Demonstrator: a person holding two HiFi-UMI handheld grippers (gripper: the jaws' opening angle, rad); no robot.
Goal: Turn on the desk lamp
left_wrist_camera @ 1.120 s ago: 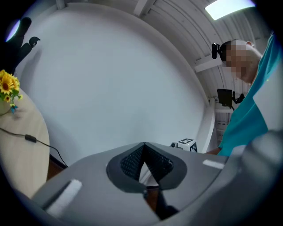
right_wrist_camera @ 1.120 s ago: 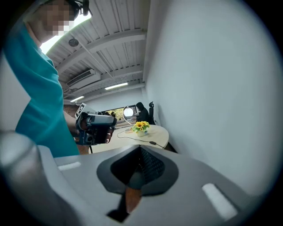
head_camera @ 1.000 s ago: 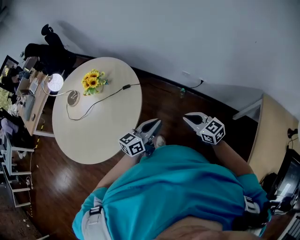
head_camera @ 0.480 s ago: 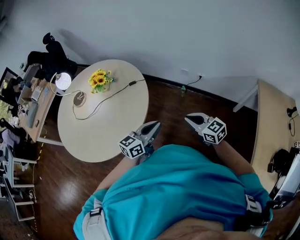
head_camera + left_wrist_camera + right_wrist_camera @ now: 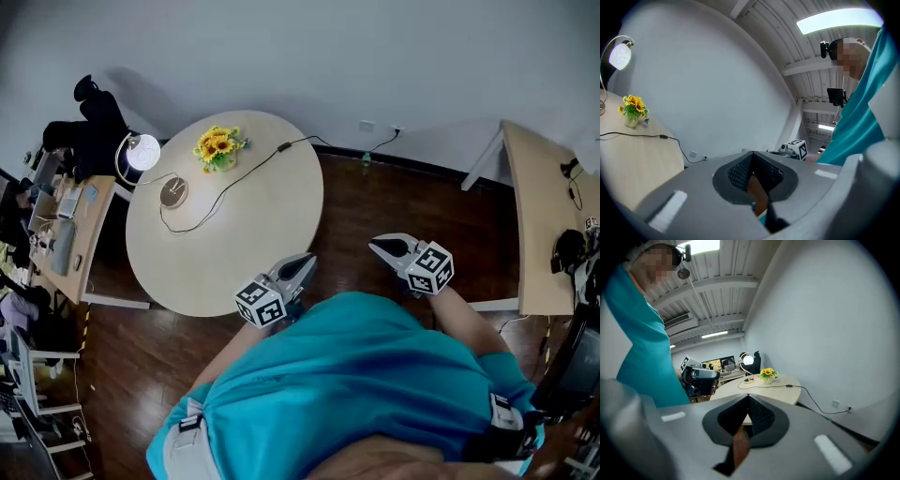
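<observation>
Head view shows the slim arched desk lamp (image 5: 142,153) glowing white at the far edge of the round beige table (image 5: 253,234), so switching it on looks done, while the left gripper (image 5: 301,266) and right gripper (image 5: 381,247), jaws closed on nothing, hang off the table's near side.

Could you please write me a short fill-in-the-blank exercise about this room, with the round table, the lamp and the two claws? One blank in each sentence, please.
1. The desk lamp on the round table glows, so it is switched ____.
2. The yellow flowers near its base are ____.
3. Its black cable leads across the table to a socket on the ____.
4. The left claw and the right claw are both empty, with jaws ____.

Missing words: on; sunflowers; wall; shut.
</observation>
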